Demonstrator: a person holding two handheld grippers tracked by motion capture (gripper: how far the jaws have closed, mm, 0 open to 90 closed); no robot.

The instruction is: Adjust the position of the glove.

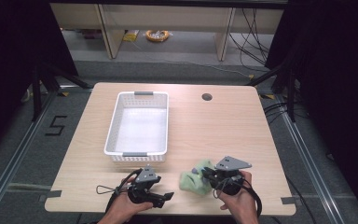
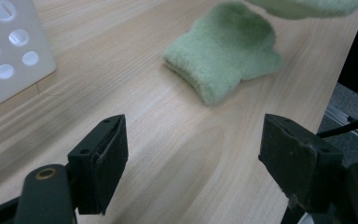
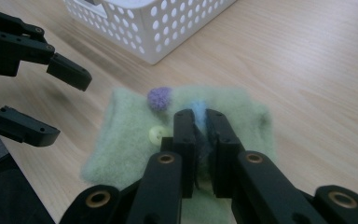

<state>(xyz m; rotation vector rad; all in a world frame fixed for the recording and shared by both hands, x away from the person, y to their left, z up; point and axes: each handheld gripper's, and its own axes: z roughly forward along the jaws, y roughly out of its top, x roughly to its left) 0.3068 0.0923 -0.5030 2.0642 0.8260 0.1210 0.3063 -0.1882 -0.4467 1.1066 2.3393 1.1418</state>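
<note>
One green mitten (image 1: 195, 181) lies at the desk's (image 1: 223, 126) near edge, at 5 o'clock. The right tool (image 3: 200, 122) pinches it, jaws nearly closed. The left tool (image 2: 193, 154) gapes wide, empty. One white basket (image 1: 138, 127) sits beyond, at 11 o'clock.

Left tongs (image 1: 167, 196): matte black, boxy body, grey three-cornered plate on top with small dark screw holes. A thin black cable loops out from them. In the left gripper view, two blocky black jaws with flat pads and a brass-coloured rivet ring at the arm joint.

Right tongs (image 1: 204, 173): same black build, same grey plate. In the right gripper view (image 3: 200, 123), narrow black fingers on hinged arms, brass-ringed pivots, small holes along the links. A black cable curves beside the wrist.

Forearms bare, no sleeves visible.
</note>
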